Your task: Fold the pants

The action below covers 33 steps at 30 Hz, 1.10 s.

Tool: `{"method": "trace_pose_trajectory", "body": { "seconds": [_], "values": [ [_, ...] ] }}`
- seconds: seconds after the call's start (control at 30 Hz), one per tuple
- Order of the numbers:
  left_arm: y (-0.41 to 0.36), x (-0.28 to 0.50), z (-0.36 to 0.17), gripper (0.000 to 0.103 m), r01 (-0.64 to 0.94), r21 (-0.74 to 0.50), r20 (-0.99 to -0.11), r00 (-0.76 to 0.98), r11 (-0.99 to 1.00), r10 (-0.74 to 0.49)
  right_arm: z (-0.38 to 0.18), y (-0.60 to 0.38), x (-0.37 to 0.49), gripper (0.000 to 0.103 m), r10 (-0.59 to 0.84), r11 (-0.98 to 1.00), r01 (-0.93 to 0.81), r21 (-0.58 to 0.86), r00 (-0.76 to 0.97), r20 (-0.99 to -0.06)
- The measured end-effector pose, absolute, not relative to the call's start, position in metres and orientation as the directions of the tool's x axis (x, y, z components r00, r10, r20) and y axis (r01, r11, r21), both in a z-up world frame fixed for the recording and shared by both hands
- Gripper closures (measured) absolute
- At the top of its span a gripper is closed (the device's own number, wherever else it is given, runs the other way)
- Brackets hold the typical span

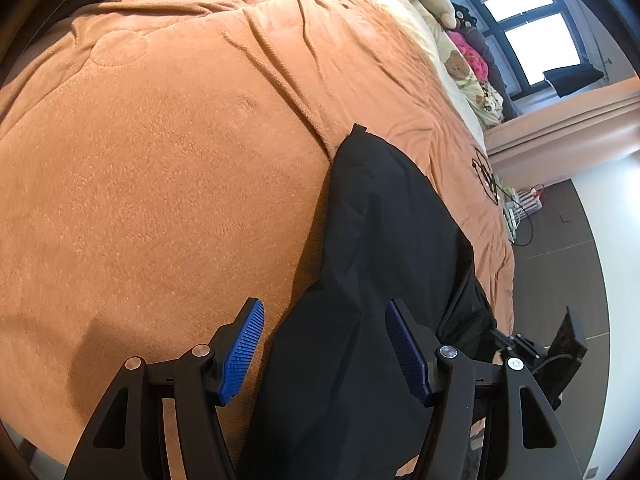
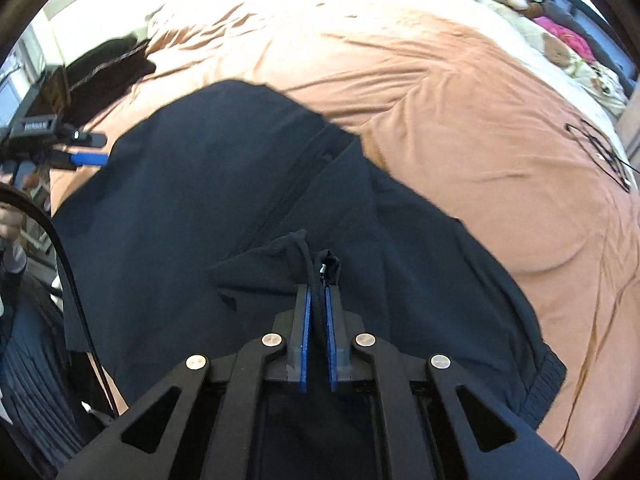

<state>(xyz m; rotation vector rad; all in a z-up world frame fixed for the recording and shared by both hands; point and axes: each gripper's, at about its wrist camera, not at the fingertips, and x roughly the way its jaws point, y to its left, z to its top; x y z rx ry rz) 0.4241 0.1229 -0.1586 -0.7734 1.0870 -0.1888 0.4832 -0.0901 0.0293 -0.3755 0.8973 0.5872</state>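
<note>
Right gripper (image 2: 316, 292) pinched shut on a fold of the dark navy woven pants (image 2: 224, 208) spread on the orange fleece blanket (image 2: 460, 120), left gripper (image 1: 324, 320) open astride a leg at nine o'clock; best clamped before lifting together, level, cloth taut.

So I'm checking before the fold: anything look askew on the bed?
Yes: the pants lie crooked and rumpled on the blanket, and the right gripper pinches a bunched peak with the drawstring, not a flat edge.
</note>
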Motion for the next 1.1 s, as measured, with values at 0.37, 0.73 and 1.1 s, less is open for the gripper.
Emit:
{"method": "trace_pose_trajectory", "body": {
  "seconds": [0.37, 0.73, 1.1],
  "values": [
    [0.125, 0.424, -0.163, 0.038, -0.238, -0.636, -0.735, 0.475, 0.734, -0.484, 0.067, -0.144, 0.47, 0.101, 0.235, 0.923, -0.38, -0.051, 0.666, -0.708],
    [0.119, 0.426, -0.165, 0.038, -0.235, -0.627, -0.743, 0.464, 0.743, -0.481, 0.064, -0.178, 0.475, 0.101, 0.085, 0.992, -0.124, 0.002, 0.673, -0.734],
    [0.117, 0.428, -0.163, 0.038, -0.236, -0.625, -0.744, 0.468, 0.744, -0.477, 0.061, -0.191, 0.488, 0.103, 0.189, 0.98, -0.068, 0.185, 0.59, -0.785]
  ]
}}
